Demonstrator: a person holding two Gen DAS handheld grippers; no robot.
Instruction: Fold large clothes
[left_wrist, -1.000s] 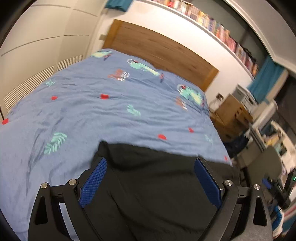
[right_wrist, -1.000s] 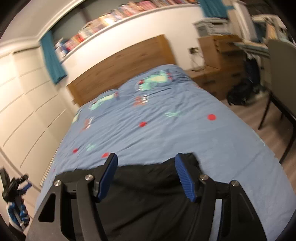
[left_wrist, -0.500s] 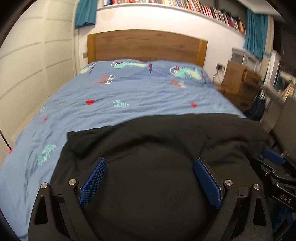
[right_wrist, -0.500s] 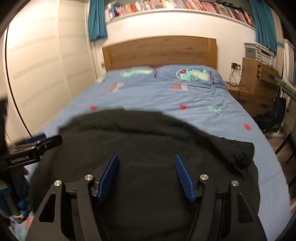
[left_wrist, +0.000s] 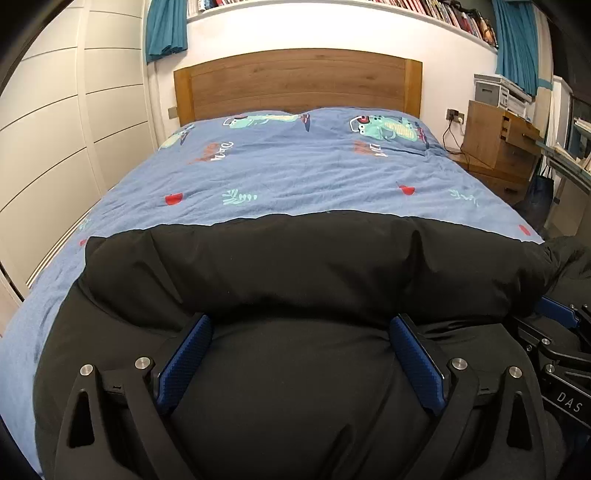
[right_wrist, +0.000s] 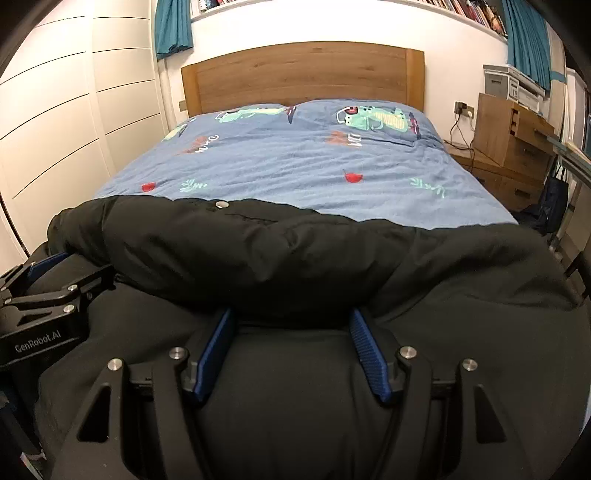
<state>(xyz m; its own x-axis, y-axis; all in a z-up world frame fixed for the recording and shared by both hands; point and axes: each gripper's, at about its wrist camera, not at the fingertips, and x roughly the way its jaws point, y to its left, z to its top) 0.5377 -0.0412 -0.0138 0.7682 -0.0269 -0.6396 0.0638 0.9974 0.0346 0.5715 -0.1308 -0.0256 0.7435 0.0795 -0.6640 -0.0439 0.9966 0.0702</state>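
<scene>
The left gripper (left_wrist: 299, 332) stands with its two blue pads (left_wrist: 184, 363) spread wide, and the black garment (left_wrist: 295, 266) fills the space between them and bulges over their tips; the pads do not pinch the cloth. The right gripper (right_wrist: 291, 317) is in the same state: its blue pads (right_wrist: 364, 350) are apart, and a thick roll of the black garment (right_wrist: 280, 251) lies across the tips and hangs down beside both fingers. In the right wrist view a metal snap button (right_wrist: 221, 204) sits on the far edge of the garment, ahead of the gripper and a little to its left. The garment rests on the near end of the bed, and beyond it the blue bedcover (right_wrist: 295, 166) with red and green prints stretches away to the wooden headboard (right_wrist: 303, 77). In the left wrist view the other gripper shows at the right edge, partly under the cloth. To the right of both grippers, beside the bed, stands a wooden cabinet (left_wrist: 498, 136).
</scene>
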